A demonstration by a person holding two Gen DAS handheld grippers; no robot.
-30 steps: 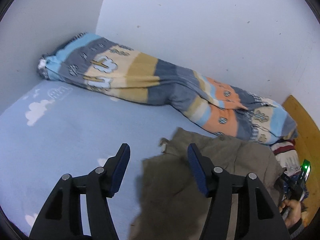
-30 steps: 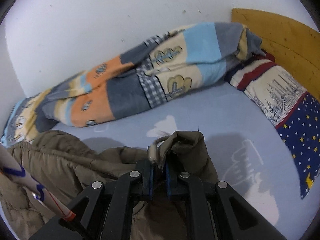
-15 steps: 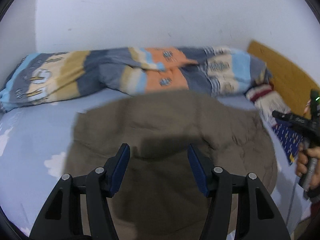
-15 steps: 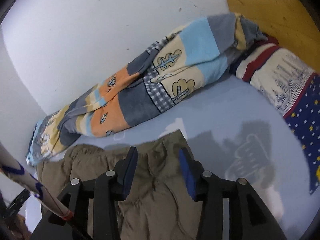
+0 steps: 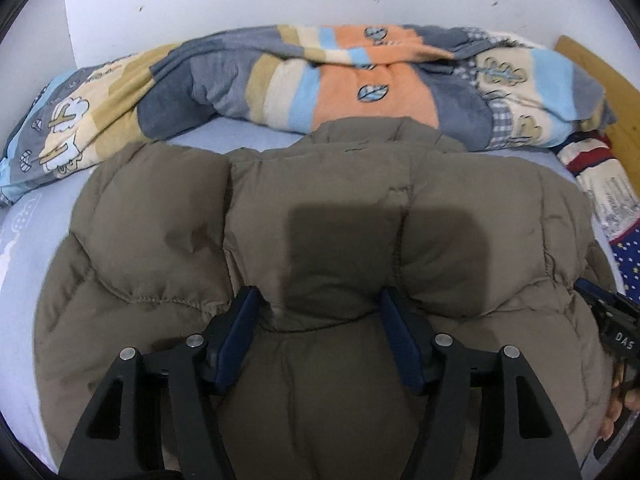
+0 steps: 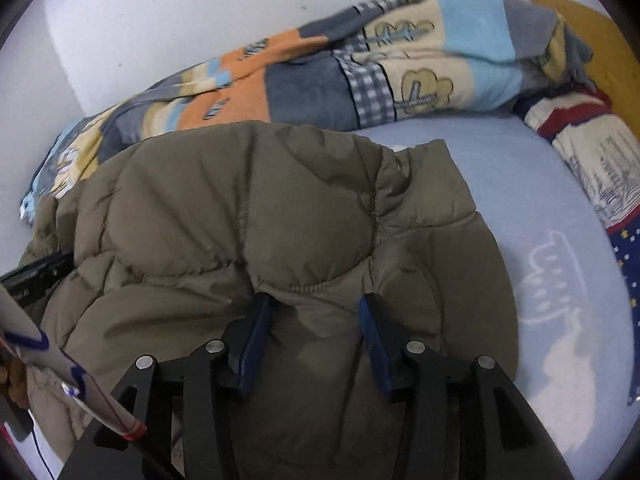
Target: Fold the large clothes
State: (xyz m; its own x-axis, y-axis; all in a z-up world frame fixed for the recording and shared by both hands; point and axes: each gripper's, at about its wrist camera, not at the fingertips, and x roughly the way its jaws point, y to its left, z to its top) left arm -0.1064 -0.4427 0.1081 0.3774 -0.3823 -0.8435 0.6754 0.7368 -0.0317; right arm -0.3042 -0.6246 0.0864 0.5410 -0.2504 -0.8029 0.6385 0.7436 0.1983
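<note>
An olive-brown puffy jacket point(image 5: 320, 200) lies spread flat on the pale blue bed sheet point(image 5: 24, 240), its collar toward the wall. My left gripper point(image 5: 318, 320) points down onto its near middle. The jaws are opening, and a puff of the jacket bulges up between the blue pads without being pinched. My right gripper point(image 6: 314, 320) stands open low over the jacket point(image 6: 240, 200) near its right side, with quilted fabric swelling between its fingers too. Each gripper's black body shows at the edge of the other's view.
A rolled patchwork blanket point(image 5: 360, 76) runs along the white wall behind the jacket. A striped and starred pillow point(image 6: 592, 152) lies at the right before a wooden headboard point(image 6: 600, 32). Bare sheet point(image 6: 540, 240) shows right of the jacket. A hand point(image 5: 616, 420) is at the lower right.
The right gripper let go of the jacket's edge and opened. The left gripper swung from the bare sheet over the jacket and came down close. The jacket now lies spread out.
</note>
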